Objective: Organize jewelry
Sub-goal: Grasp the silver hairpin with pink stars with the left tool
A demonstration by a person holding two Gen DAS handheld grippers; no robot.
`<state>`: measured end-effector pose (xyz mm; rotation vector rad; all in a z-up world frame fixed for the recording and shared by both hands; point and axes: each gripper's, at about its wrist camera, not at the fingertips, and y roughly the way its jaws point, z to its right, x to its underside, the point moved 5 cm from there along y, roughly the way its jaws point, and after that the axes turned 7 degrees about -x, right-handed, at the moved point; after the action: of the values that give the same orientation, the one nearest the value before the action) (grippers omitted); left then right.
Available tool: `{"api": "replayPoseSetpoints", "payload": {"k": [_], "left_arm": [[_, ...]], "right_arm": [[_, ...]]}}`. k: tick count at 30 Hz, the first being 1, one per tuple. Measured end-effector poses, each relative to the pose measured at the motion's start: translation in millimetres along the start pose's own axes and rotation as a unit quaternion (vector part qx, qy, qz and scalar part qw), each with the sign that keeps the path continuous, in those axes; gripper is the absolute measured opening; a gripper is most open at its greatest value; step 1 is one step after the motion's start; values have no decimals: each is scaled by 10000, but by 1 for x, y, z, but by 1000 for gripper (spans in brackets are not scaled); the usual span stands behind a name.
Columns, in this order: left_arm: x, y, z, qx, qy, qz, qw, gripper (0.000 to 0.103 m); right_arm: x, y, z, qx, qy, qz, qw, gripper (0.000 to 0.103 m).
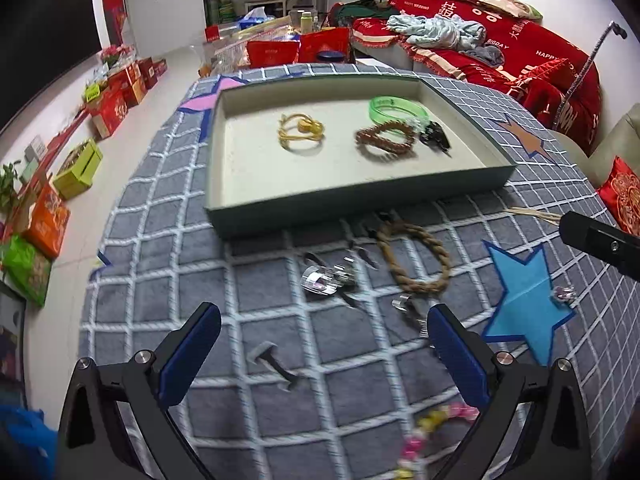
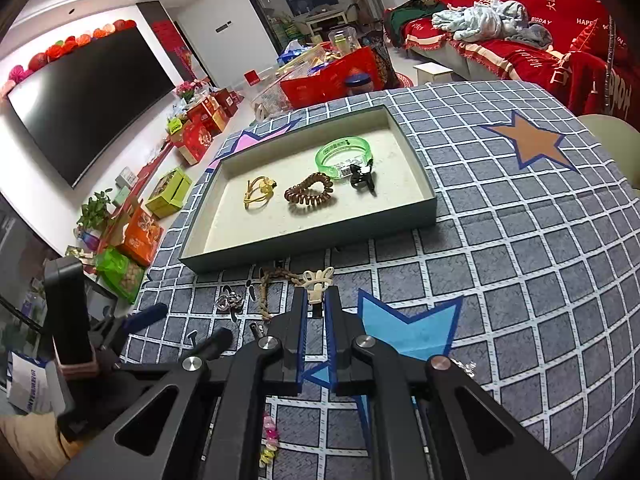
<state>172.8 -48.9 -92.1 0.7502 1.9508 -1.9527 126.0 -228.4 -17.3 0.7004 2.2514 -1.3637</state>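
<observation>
A shallow grey-green tray (image 1: 360, 204) (image 2: 312, 248) holds a yellow bracelet (image 1: 300, 133), a green bangle (image 1: 396, 109), a brown coil hair tie (image 1: 384, 140) and a black clip (image 1: 434, 136). In front of it on the checked cloth lie a braided rope bracelet (image 1: 414, 258), a clear crystal piece (image 1: 328, 278) and a small silver-and-black clip (image 1: 276, 364). My left gripper (image 1: 324, 344) hangs open and wide just above the cloth, with that small clip lying between its fingers untouched. My right gripper (image 2: 316, 300) is shut on a cream hair ornament (image 2: 317, 280) near the tray's front wall.
A pink-and-yellow bead bracelet (image 1: 432, 432) lies close under the left gripper. Blue (image 1: 524, 292) and brown (image 2: 532, 142) paper stars are stuck on the cloth. Beyond the table are a red-covered sofa (image 1: 500, 40), gift boxes on the floor (image 1: 116, 108) and a wall television (image 2: 88, 100).
</observation>
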Motion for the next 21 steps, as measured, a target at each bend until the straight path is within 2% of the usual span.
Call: {"api": "replayPoseSetpoints", "payload": {"k": [3, 9, 10, 14, 18, 21], "left_arm": [[4, 5, 17, 62, -106, -147, 9998, 103], [7, 21, 38, -114, -247, -358, 9990, 103], [4, 24, 39, -162, -273, -392, 9987, 97], [9, 18, 46, -378, -225, -368, 9984, 87], [10, 13, 56, -278, -20, -202, 9994, 40], [13, 8, 57, -49, 61, -155, 9998, 39]], "right_arm": [[2, -6, 4, 15, 37, 35, 10000, 9], [8, -19, 13, 24, 93, 103, 9999, 9], [9, -21, 14, 16, 102, 110, 9999, 9], [14, -24, 16, -5, 124, 113, 9999, 9], [18, -24, 18, -13, 169, 95, 9998, 9], [19, -25, 19, -13, 191, 103, 9998, 9]]}}
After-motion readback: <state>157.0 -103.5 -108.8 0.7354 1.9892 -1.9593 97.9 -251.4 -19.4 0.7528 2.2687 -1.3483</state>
